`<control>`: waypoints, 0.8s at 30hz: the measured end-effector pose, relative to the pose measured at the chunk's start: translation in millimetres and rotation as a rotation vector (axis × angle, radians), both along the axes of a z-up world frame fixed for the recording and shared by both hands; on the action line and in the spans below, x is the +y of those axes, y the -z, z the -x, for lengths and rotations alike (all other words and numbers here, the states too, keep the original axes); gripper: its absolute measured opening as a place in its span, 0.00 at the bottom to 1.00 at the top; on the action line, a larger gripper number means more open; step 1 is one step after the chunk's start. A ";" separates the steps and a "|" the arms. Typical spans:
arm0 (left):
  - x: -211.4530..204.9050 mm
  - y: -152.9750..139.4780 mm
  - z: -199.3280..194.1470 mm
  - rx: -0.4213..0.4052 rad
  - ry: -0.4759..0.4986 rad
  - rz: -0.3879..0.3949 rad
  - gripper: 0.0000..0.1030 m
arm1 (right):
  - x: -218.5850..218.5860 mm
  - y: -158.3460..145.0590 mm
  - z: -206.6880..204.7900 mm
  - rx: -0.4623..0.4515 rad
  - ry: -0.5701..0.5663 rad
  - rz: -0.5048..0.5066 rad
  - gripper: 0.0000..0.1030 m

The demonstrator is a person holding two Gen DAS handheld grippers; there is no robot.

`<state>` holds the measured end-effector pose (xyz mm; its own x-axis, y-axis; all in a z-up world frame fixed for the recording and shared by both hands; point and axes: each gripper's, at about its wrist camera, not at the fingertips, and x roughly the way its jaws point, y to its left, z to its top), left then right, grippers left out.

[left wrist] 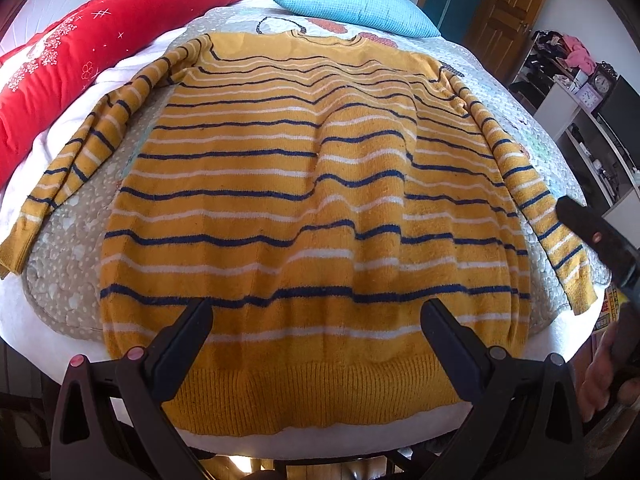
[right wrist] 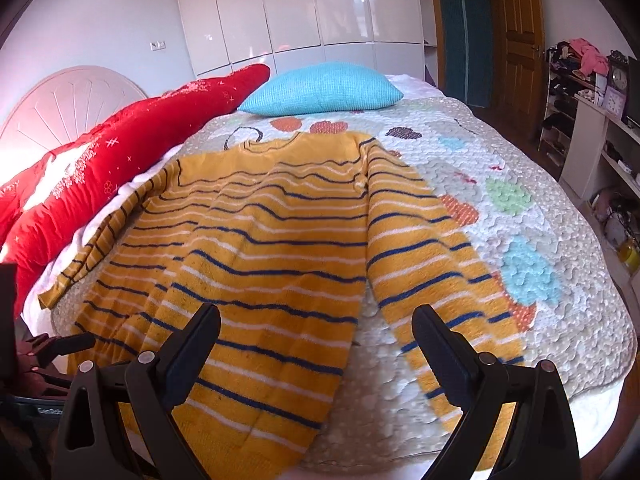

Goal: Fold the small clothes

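We stood at the foot of a bed (right wrist: 520,152) in a bedroom with white wardrobes (right wrist: 296,8) and a wooden door (right wrist: 520,40) behind it. A quilted bedspread with coloured blotches covered the mattress; a red pillow (left wrist: 80,52) ran along its left side and a blue cushion (left wrist: 356,4) sat at the far end.

The striped sweater (left wrist: 312,184) lay flat across the bedspread, neck away from us and ribbed hem at the near edge, so its long axis ran straight ahead from both tools. Both sleeves were spread outward, the left sleeve (left wrist: 76,152) angled toward the red pillow, the right sleeve (right wrist: 432,272) trailing down beside the body with a strip of bedspread showing between them.

Our left gripper (left wrist: 316,320) hung over the middle of the hem, fingers spread wide and holding nothing. Our right gripper (right wrist: 316,328) was likewise spread and empty, aimed at the gap between the body and the right sleeve, with the cuff end just beside its right finger.

We judged that no fold was made yet. The right sleeve lay nearest the right gripper, so that side looked the natural first fold, brought inward across the body.
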<state>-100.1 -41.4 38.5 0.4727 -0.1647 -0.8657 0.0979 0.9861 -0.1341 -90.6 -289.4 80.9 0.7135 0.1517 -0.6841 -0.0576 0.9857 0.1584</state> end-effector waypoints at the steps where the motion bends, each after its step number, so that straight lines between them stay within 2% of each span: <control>1: 0.7 -2.0 1.6 -0.005 -0.001 -0.015 1.00 | -12.6 -7.3 -2.9 0.001 0.004 0.009 0.96; 4: 11.8 -13.4 11.3 -0.036 -0.039 -0.041 1.00 | -45.8 -20.5 -16.6 0.015 0.043 0.099 0.96; 7: 23.4 -19.7 18.1 -0.033 -0.051 -0.033 1.00 | -75.5 -9.6 -35.7 0.066 0.097 0.202 0.96; 8: 26.6 -20.1 19.3 -0.032 -0.050 -0.027 1.00 | -84.8 -2.7 -39.6 0.090 0.117 0.205 0.96; 11: 31.9 -18.0 20.5 -0.031 -0.048 -0.031 1.00 | -107.9 19.1 -48.2 0.137 0.183 0.152 0.93; 13: 35.2 -16.0 19.5 -0.033 -0.050 -0.029 1.00 | -116.3 33.4 -55.9 0.171 0.218 0.154 0.85; 15: 38.0 -17.0 19.4 -0.039 -0.056 -0.018 1.00 | -123.0 47.5 -65.2 0.222 0.219 0.120 0.72; 17: 40.8 -18.6 21.5 -0.049 -0.064 -0.004 1.00 | -129.7 59.2 -71.2 0.261 0.216 0.070 0.67; 20: 42.5 -18.1 24.5 -0.051 -0.063 -0.004 1.00 | -130.8 70.2 -73.2 0.285 0.178 -0.029 0.66; 22: 43.0 -17.4 25.8 -0.051 -0.066 -0.014 1.00 | -127.1 69.7 -71.6 0.287 0.135 -0.056 0.40; 23: 43.7 -17.5 26.5 -0.053 -0.069 -0.018 1.00 | -126.0 68.5 -71.7 0.296 0.108 -0.087 0.08; 24: 45.3 -17.7 27.0 -0.053 -0.075 -0.025 1.00 | -128.1 65.4 -71.8 0.308 0.084 -0.136 0.07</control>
<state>-127.1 3.9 56.2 0.5283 -0.1057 -0.8424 0.0304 0.9939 -0.1056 -18.9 -417.5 15.5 0.4907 0.2055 -0.8468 0.0940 0.9536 0.2859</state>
